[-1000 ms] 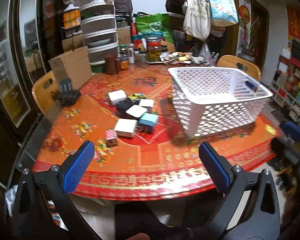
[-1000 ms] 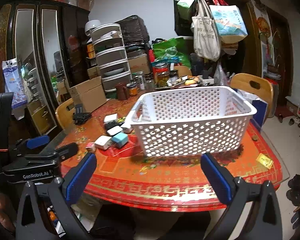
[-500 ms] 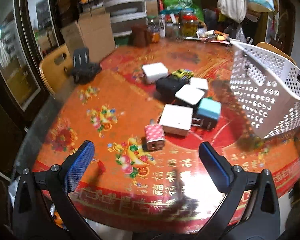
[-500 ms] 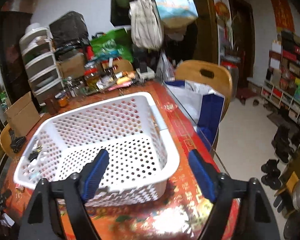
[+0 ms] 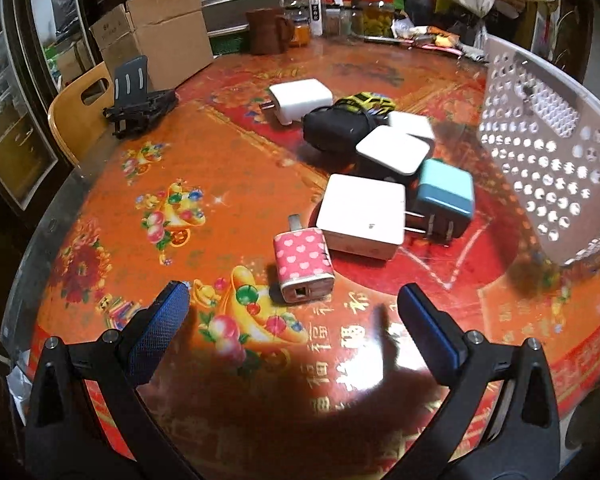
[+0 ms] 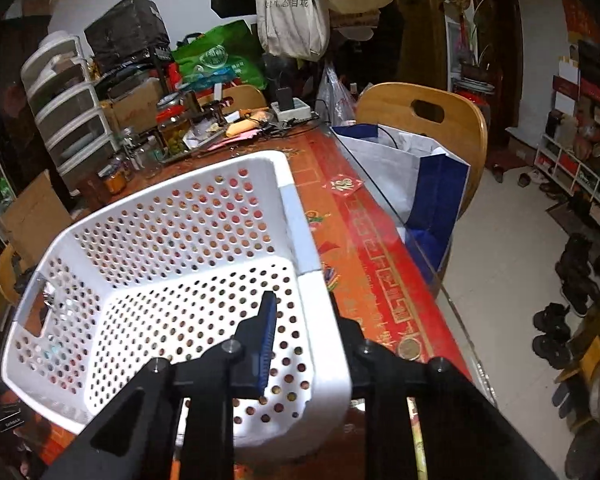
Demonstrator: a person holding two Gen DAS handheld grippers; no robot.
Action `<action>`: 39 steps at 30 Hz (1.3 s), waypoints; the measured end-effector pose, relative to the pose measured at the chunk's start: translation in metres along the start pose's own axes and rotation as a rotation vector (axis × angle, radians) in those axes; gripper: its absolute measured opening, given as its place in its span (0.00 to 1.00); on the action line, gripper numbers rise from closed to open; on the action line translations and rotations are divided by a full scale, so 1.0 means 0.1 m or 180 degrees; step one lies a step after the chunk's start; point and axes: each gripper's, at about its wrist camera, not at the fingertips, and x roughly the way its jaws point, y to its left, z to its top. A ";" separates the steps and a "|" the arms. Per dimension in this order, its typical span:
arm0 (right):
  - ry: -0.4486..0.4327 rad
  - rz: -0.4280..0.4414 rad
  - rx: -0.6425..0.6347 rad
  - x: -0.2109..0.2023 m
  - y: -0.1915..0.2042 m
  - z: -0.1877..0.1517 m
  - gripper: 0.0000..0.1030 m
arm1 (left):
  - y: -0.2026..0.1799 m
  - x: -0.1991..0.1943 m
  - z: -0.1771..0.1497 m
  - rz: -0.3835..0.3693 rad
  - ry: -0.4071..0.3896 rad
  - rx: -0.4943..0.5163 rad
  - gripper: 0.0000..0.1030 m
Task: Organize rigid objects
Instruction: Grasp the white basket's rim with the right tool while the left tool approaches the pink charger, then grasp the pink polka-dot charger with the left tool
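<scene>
On the red, flower-patterned bench [image 5: 148, 184], we see every charger outside the white perforated plastic basket [image 6: 100, 344], which looks empty, so sorting has barely begun. Our left tool [image 5: 292, 312] hangs spread wide and empty just short of the pink heart-patterned charger block [image 5: 302, 265], the nearest of the cluster. Our right tool [image 6: 300, 332] is clenched on the basket's near wall, one finger inside.
</scene>
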 end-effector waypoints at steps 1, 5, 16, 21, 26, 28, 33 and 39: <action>0.0003 -0.0016 -0.0009 0.01 0.01 0.00 0.15 | 0.02 0.04 0.02 0.0002 0.0005 -0.0032 1.00; 0.0003 -0.0060 -0.0048 0.03 0.02 0.01 0.13 | 0.10 0.13 0.05 0.0084 0.0028 -0.0102 0.88; 0.0001 -0.0088 -0.0071 0.06 0.04 0.03 0.13 | 0.00 0.09 0.08 0.0134 -0.0069 0.0053 0.25; 0.0004 -0.0090 -0.0085 0.06 0.04 0.03 0.13 | -0.07 -0.02 0.12 0.0302 -0.0229 0.0165 0.24; 0.0007 -0.0093 -0.0101 0.06 0.05 0.04 0.13 | -0.10 -0.19 0.28 0.0505 -0.0386 0.0228 0.24; 0.0004 -0.0087 -0.0097 0.06 0.05 0.04 0.13 | -0.11 -0.23 0.35 0.0522 -0.0415 0.0239 0.24; 0.0015 -0.0092 -0.0104 0.06 0.05 0.04 0.13 | -0.20 -0.35 0.49 0.0587 -0.0524 0.0337 0.24; 0.0027 -0.0111 -0.0132 0.06 0.05 0.04 0.13 | -0.39 -0.59 0.74 0.0661 -0.0727 0.0465 0.24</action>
